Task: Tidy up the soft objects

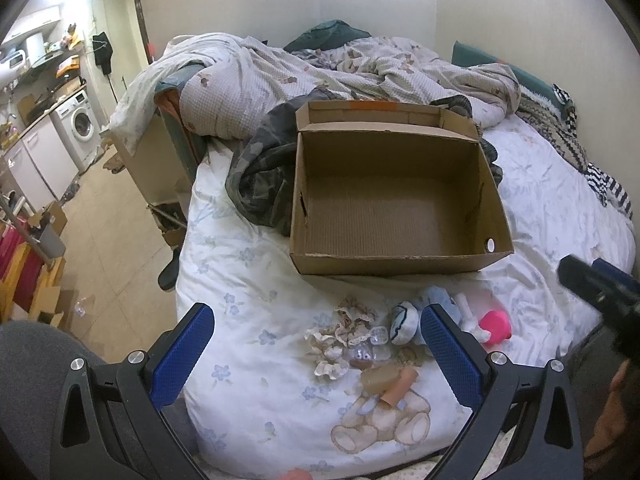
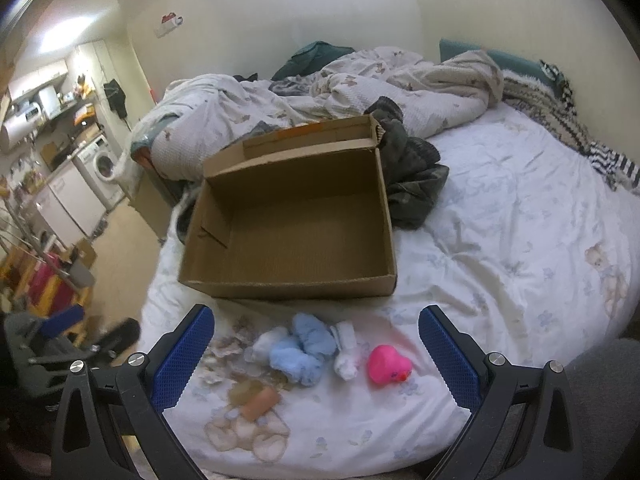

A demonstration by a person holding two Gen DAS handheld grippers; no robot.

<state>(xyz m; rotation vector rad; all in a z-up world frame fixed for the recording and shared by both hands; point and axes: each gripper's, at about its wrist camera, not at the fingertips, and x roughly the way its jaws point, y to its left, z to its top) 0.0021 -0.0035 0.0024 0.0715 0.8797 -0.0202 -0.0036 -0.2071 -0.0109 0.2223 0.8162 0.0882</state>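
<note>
Cardboard box (image 1: 396, 200) stands open in the middle of both views, on the bed (image 1: 248, 320) with its white flowered sheet, and nothing lies inside it. Below the box, in the lower middle of the frames, the soft objects lie in a loose row on the sheet. In the right wrist view I see a light blue plush toy (image 2: 304, 350), just right of it a small white plush piece (image 2: 346, 354), and further right, a little apart, a pink rubber duck (image 2: 389, 364). Left of the blue toy lies a beige lace scrunchie (image 1: 344, 334), and below it a tan cylinder-shaped thing (image 2: 261, 402) rests on a teddy bear printed on the sheet; what this thing is, I cannot tell. The left gripper (image 1: 318, 354) has its blue fingers (image 1: 182, 354) spread wide above the scrunchie and hold nothing. The right gripper (image 2: 316, 354) also has its fingers wide apart, with the blue toy, the white piece and the duck between them in the picture, and it touches none of them. In the left wrist view the right gripper shows as a dark blurred shape at the right edge. Behind the box lie a crumpled quilt (image 1: 320, 76) and a dark camouflage garment (image 1: 260, 176). At the left edge of the frame a washing machine (image 1: 80, 124) stands in a kitchen area.
</note>
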